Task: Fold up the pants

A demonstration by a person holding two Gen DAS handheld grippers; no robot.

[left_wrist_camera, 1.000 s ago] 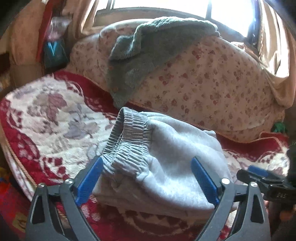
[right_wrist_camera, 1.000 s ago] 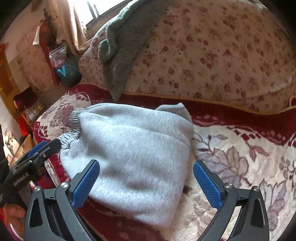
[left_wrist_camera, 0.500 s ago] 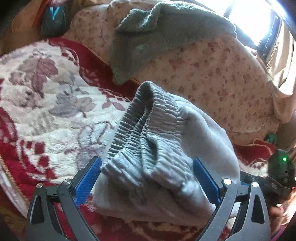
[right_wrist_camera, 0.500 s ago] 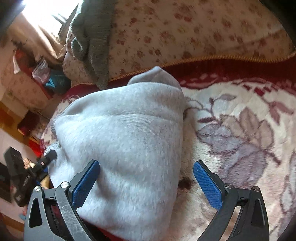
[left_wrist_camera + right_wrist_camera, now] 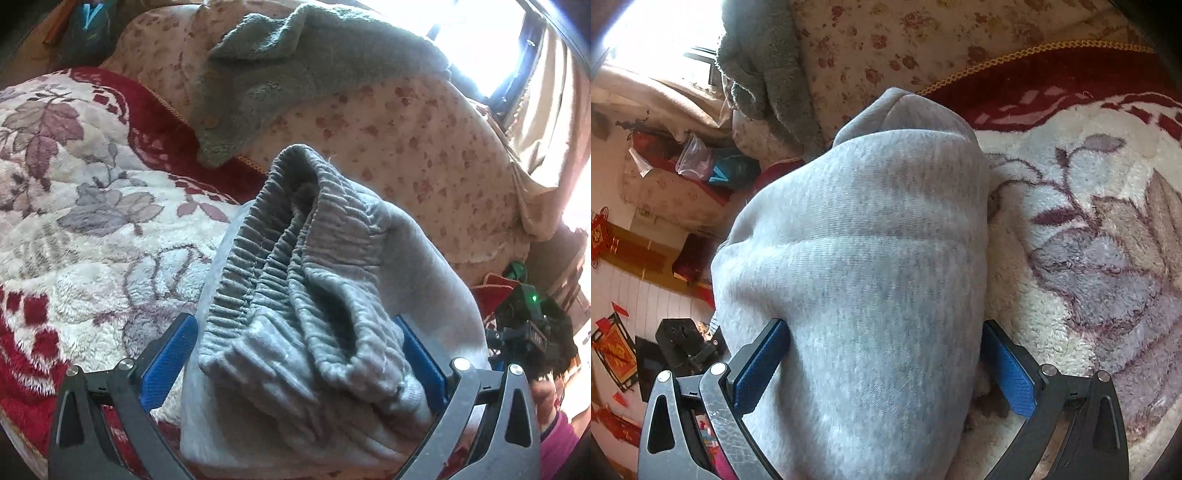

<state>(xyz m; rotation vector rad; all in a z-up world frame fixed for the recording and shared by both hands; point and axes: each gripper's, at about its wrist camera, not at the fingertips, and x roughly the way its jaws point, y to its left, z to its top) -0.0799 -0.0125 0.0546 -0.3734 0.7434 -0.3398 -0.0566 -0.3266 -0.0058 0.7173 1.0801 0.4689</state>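
The grey pants are a thick folded bundle, tilted up off the blanket. In the left wrist view the ribbed elastic waistband faces me and fills the space between the blue pads of my left gripper, whose jaws stand wide around it. In the right wrist view the smooth folded end of the pants sits between the blue pads of my right gripper, also spread wide around the bundle. Whether the pads press the cloth is unclear. The right gripper shows at the right edge of the left wrist view.
A red and cream floral blanket covers the bed. A floral-covered bolster runs along the back with a grey fleece garment draped on it. A bright window is behind. Room clutter lies beyond the bed's left side.
Both grippers have moved in around the pants. The bundle has lifted and tilted up, so the waistband now faces the left camera and the pants fill both views.
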